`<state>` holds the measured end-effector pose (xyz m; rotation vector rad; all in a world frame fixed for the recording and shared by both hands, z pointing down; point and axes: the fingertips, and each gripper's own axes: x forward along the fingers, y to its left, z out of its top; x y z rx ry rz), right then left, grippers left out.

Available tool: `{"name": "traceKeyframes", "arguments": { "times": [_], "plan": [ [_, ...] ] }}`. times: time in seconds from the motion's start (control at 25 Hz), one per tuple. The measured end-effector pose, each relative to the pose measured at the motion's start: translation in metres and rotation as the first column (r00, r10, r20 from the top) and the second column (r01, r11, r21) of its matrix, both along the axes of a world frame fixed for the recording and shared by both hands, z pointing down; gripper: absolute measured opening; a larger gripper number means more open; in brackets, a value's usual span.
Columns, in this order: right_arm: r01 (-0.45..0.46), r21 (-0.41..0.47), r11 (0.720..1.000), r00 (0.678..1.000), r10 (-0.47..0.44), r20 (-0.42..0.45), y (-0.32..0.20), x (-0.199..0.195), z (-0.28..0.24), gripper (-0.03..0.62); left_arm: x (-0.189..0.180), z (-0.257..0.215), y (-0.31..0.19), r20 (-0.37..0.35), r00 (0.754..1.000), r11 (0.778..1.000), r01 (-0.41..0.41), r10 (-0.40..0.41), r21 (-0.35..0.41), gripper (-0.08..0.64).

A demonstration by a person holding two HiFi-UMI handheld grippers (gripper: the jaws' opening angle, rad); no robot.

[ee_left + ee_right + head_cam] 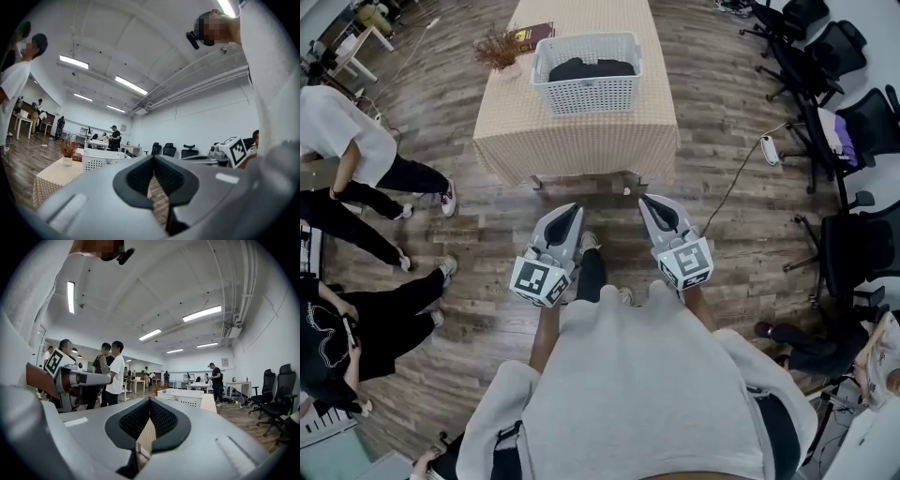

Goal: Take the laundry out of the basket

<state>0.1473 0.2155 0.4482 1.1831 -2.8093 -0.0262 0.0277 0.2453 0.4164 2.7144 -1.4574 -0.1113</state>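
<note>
A white plastic laundry basket (586, 84) stands on a table with a checked cloth (581, 141). Dark laundry (591, 67) lies inside it. Both grippers are held close to my body over the wooden floor, well short of the table. My left gripper (574, 210) and right gripper (646, 200) point toward the table, jaws shut and empty. In the left gripper view the pads (140, 176) meet at the tip, with the basket (101, 160) far off at the left. The right gripper view shows shut pads (161, 418) and the basket (185, 397) beyond them.
A vase of dried flowers (497, 47) and a dark red book (532, 36) sit on the table left of the basket. Several people stand at the left (356, 141). Black office chairs (844, 122) line the right side. A power strip with a cable (768, 150) lies on the floor.
</note>
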Motion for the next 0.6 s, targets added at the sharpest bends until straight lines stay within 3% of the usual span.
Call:
{"name": "traceKeyframes", "arguments": {
  "times": [0.32, 0.6],
  "plan": [
    [-0.03, 0.014, 0.999, 0.999, 0.03, -0.023, -0.106, -0.03, -0.01, -0.003, -0.026, -0.006, -0.109, 0.001, 0.999, 0.999, -0.042, 0.042, 0.03, 0.008],
    [-0.044, 0.029, 0.999, 0.999, 0.044, -0.012, -0.199, -0.083, -0.03, -0.003, -0.075, -0.021, -0.2, -0.023, 0.998, 0.997, -0.058, 0.059, 0.044, 0.008]
  ]
}}
